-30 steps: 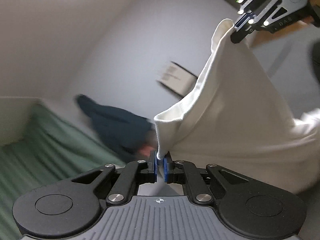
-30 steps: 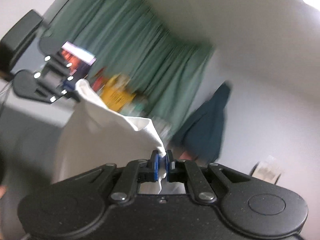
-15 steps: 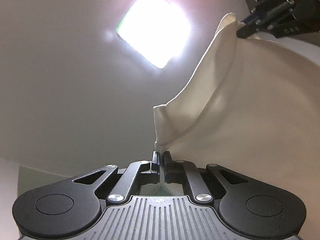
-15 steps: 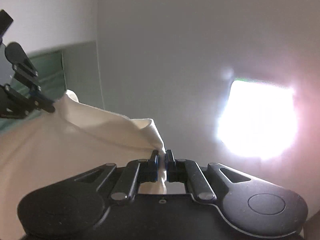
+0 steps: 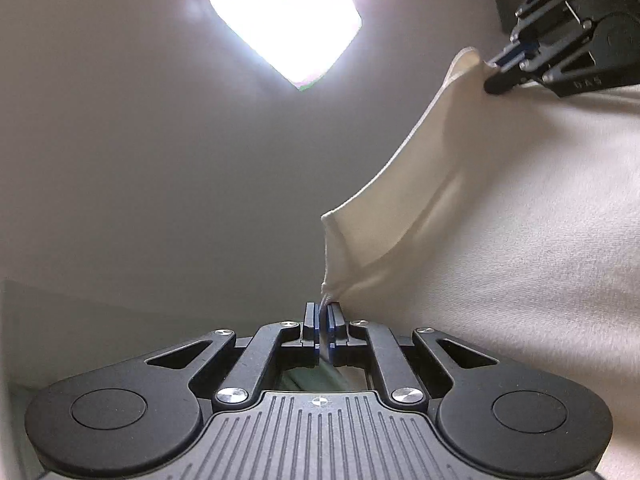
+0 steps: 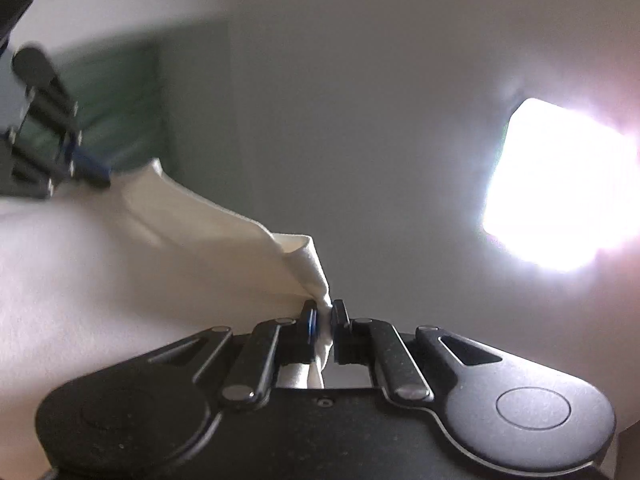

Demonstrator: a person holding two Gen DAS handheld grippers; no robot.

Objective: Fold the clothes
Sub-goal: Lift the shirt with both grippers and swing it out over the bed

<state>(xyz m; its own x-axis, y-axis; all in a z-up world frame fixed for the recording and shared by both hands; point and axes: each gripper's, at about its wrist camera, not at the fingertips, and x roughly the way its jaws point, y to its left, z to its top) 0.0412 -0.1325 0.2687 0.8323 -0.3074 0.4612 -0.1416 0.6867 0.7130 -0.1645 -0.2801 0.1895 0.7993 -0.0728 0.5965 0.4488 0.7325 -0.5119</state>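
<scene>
Cream-white garment (image 5: 500,240) hangs in the air between the two tools, stretched from one to the other with both cameras tilted up toward the ceiling. Left tool (image 5: 323,312) has its fingers pressed together on a bunched corner of the cloth, which rises out of the narrow gap as a small twisted tuft and then widens into a folded hem running up and to the right. Right tool (image 6: 325,312) likewise pinches a corner: a strip of the fabric passes down between its fingers and shows again behind them, near the body of the tool. In the left wrist view the right tool appears at the top right, its dark fingers (image 5: 506,74) closed on the upper edge of the garment; in the right wrist view the left tool sits at the far left, blurred, gripping the opposite corner at its blue-tipped fingers (image 6: 90,168). Cloth between the two grips sags slightly, with a soft crease below the held edge, and the rest of the garment falls away below the frame in both views. Ceiling (image 5: 140,140) is plain and pale, with one bright square light panel (image 5: 286,16) overexposed. Green curtain (image 6: 120,104) shows beyond the left tool in the right wrist view, out of focus. No surface beneath the garment is visible in either view.
</scene>
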